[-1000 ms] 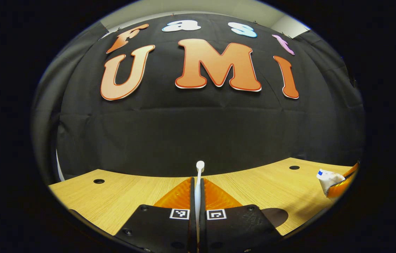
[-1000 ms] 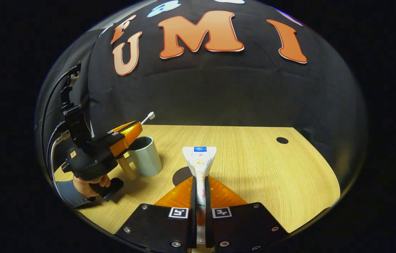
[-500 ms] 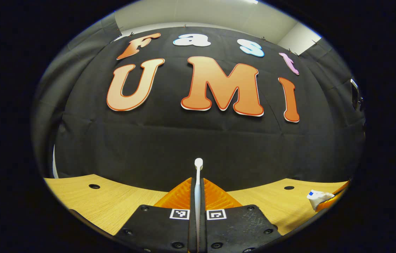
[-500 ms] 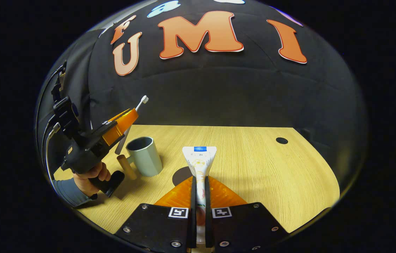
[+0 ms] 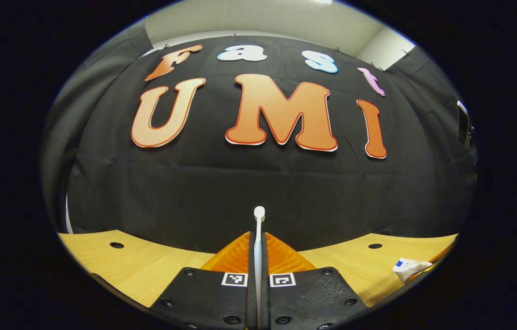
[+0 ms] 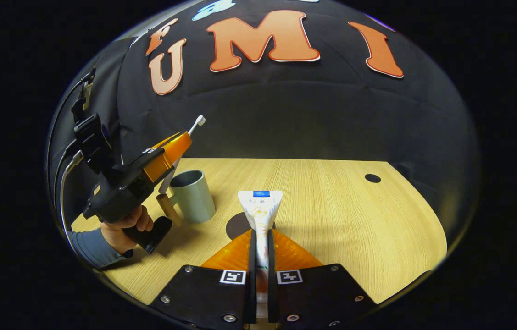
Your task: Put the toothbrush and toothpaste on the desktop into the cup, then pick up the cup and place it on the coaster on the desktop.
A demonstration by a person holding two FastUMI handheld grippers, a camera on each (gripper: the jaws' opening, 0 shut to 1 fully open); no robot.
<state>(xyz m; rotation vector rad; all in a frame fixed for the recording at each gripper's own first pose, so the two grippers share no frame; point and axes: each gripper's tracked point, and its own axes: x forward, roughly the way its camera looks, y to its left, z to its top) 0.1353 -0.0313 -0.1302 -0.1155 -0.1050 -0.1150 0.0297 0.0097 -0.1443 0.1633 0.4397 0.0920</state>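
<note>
My left gripper (image 5: pixel 258 239) is shut on a white toothbrush (image 5: pixel 259 214) whose head points up at the booth wall. In the right gripper view that left gripper (image 6: pixel 180 142) is tilted upward over a grey-green cup (image 6: pixel 192 197) with a wooden handle (image 6: pixel 165 207). The toothbrush (image 6: pixel 198 122) slants, its lower end just left of the cup's rim. My right gripper (image 6: pixel 260 236) is shut on a white toothpaste tube (image 6: pixel 260 208), held level above the desk. A dark round coaster (image 6: pixel 234 225) lies partly hidden behind the tube. In the left gripper view the toothpaste tube (image 5: pixel 407 267) shows at the far right.
The wooden desktop (image 6: pixel 331 215) has a cable hole (image 6: pixel 372 178) at its back right. A hand (image 6: pixel 123 224) in a grey sleeve holds the left gripper's grip at the desk's left edge. The black cloth wall stands close behind the desk.
The left gripper has tilted upward and shifted slightly right, so the toothbrush stands steeper over the cup. The right gripper with the toothpaste has barely moved.
</note>
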